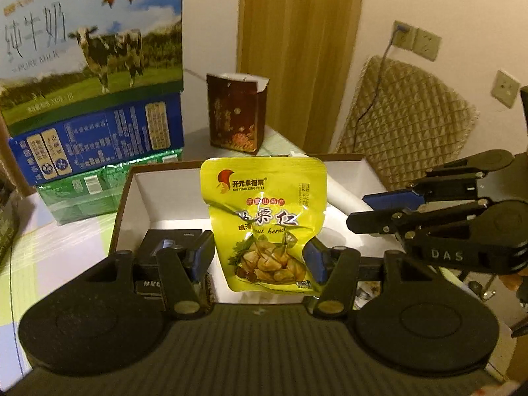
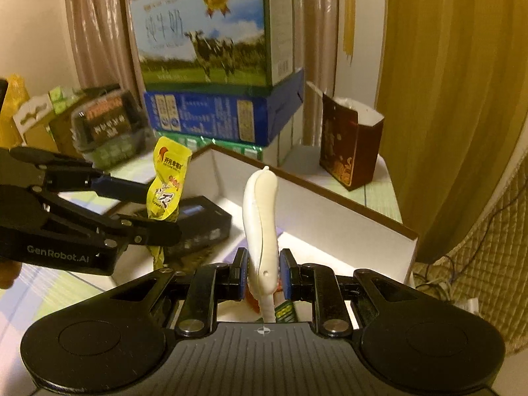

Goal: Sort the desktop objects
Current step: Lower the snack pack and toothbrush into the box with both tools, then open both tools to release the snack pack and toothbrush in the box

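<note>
The left gripper (image 1: 262, 259) is clamped on a yellow pouch (image 1: 265, 217) of chestnuts, pads pinching its lower half so that the foil creases at the waist. The pouch stands upright, held in the air above the box (image 1: 349, 161), whose white floor shows behind it. The right gripper (image 2: 263, 272) is closed tight on a cream tool (image 2: 260, 217) (a curved plastic thing, perhaps a scoop or shoehorn; I cannot tell which), gripped low with its long body rising ahead over the same box.

By my reading, the step is to set both items down inside the box. To do it well, lower each hand until the item is close to the floor before letting go, since the pouch is light and will flop and the tool is top-heavy in this grip and will tip. Pick bare floor: a black case (image 2: 201, 224) already lies at the left of the box, under the pouch, so carry the pouch on toward the middle. The tool suits the right side along the far wall. The two grippers sit near each other, so release one at a time and draw each back clear of the other.

Beyond the box stand a brown bag (image 2: 349, 145) and stacked cartons (image 2: 224, 76); neither is in the way.
</note>
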### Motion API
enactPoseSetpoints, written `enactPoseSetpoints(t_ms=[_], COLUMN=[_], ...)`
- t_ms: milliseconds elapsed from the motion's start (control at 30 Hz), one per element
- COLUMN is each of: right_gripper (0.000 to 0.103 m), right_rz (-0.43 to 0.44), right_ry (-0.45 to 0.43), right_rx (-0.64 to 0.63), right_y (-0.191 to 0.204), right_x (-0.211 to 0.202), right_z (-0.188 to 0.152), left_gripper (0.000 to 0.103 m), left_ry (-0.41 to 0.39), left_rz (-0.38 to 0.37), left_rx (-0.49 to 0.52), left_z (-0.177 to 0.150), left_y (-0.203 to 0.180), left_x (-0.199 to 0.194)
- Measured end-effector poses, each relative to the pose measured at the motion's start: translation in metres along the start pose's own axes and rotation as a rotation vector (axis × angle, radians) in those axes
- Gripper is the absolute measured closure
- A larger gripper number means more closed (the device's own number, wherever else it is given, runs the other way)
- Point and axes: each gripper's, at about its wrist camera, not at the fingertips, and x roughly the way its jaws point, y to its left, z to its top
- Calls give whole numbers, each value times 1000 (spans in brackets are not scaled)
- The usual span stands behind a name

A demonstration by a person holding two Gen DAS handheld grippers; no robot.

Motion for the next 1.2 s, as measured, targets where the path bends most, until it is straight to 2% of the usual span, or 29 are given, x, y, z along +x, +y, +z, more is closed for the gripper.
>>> enactPoseSetpoints(t_ms=[300,567,833,967,1200], right_gripper=[86,86,86,86,85], right_rz=[3,2,1,2,-8], right_ry=[91,150,167,165,129], right_rx=[-103,-195,-209,-216,-210], right_y=[-25,-35,-43,-44,-42], right_x=[57,84,98,102,98], right_z=[4,4,8,8,9], left_gripper=[49,48,41,27,25], left_ry=[129,200,246,241,213], left_rz=[21,50,74,60,51], left_rx=[-58,-68,-91,-102,-103], left_z=[12,17,16,17,21], left_y=[16,18,25,27,26], left_x=[72,112,129,127,113])
